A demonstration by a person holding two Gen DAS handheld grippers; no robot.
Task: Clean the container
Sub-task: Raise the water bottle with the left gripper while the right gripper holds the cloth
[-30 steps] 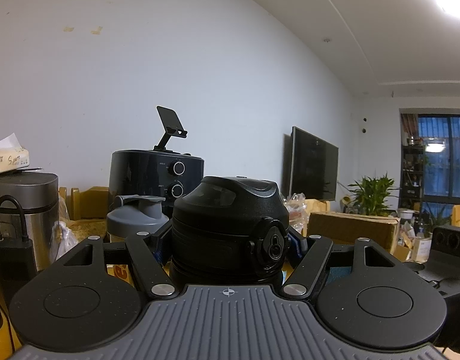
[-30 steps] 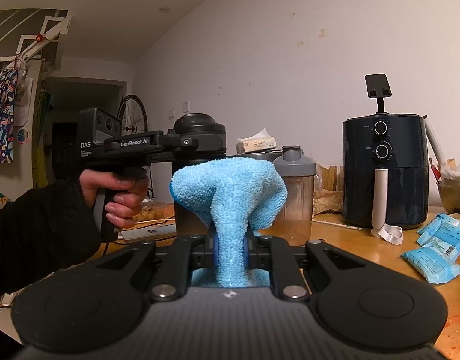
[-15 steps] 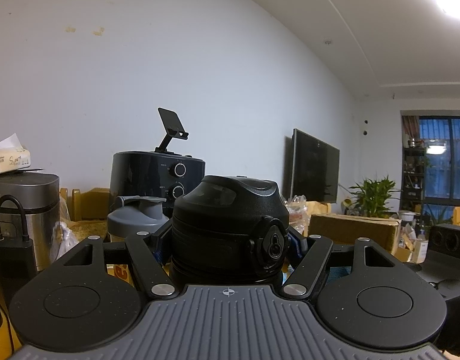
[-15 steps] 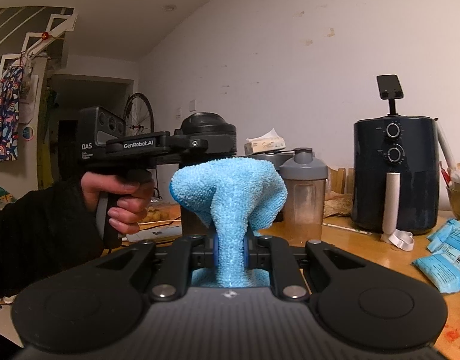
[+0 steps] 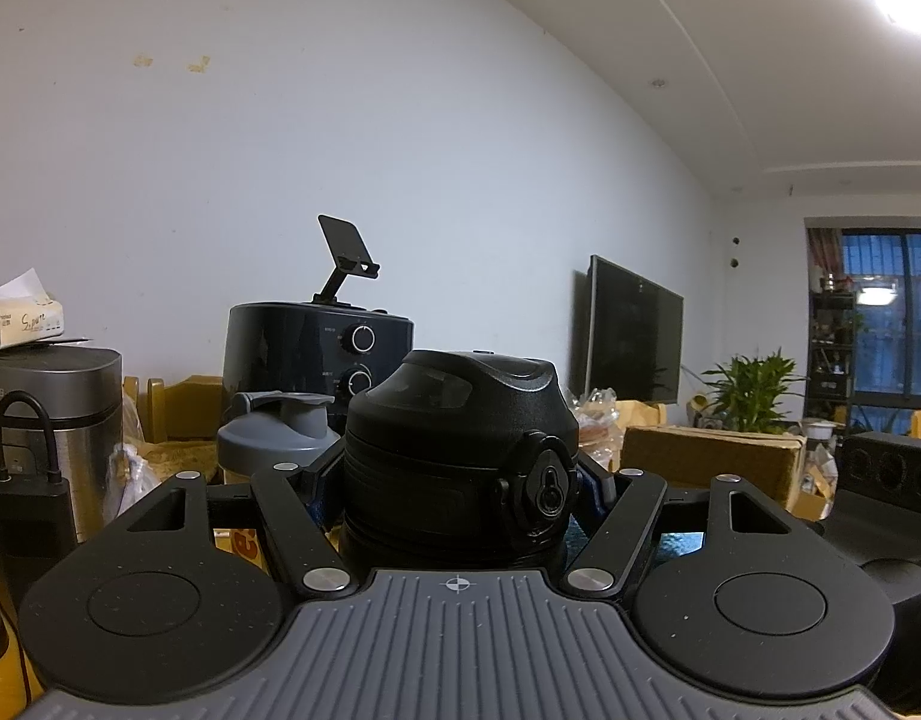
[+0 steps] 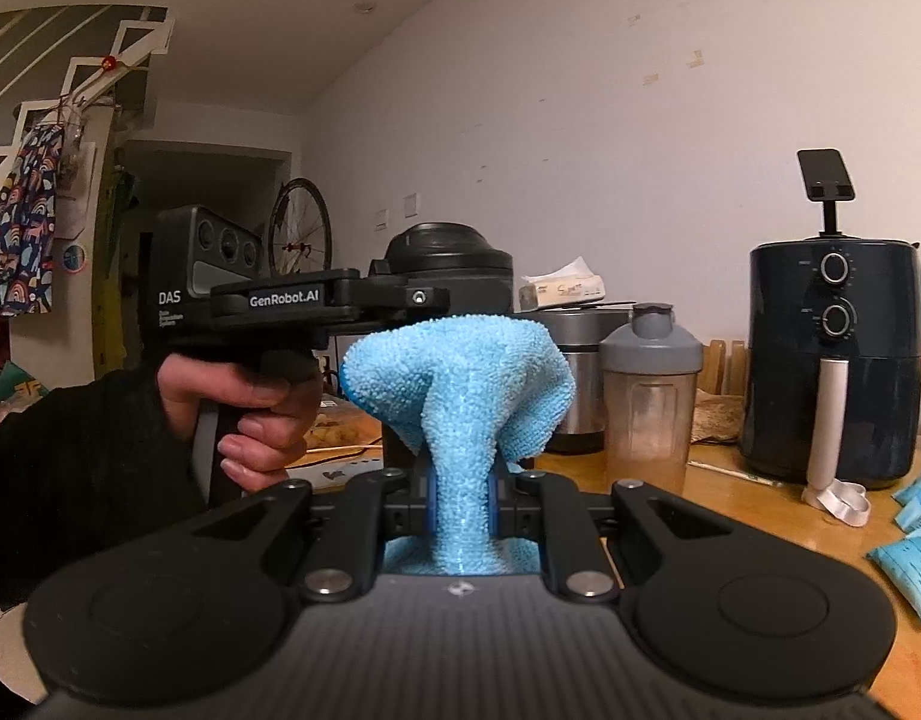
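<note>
The left tongs [image 5: 457, 480] are closed around a black bottle [image 5: 454, 450] just under its lid, holding it upright above the desk [image 6: 754, 504]; from the right wrist view the same bottle [image 6: 448, 264] shows beyond the blue cloth [image 6: 460, 396], which the right tongs [image 6: 460, 495] pinch tightly at its middle so the top billows out and hides the bottle's lower body. A hand [image 6: 250, 408] grips the left handle. Behind stand a grey-lidded shaker cup [image 6: 649, 396], a dark air fryer [image 6: 832, 360] with a phone stand [image 6: 823, 192] on top, a steel cooker [image 5: 46, 414] bearing a tissue box [image 5: 19, 318], and blue packets [image 6: 910, 552] lying at the desk's right
</note>
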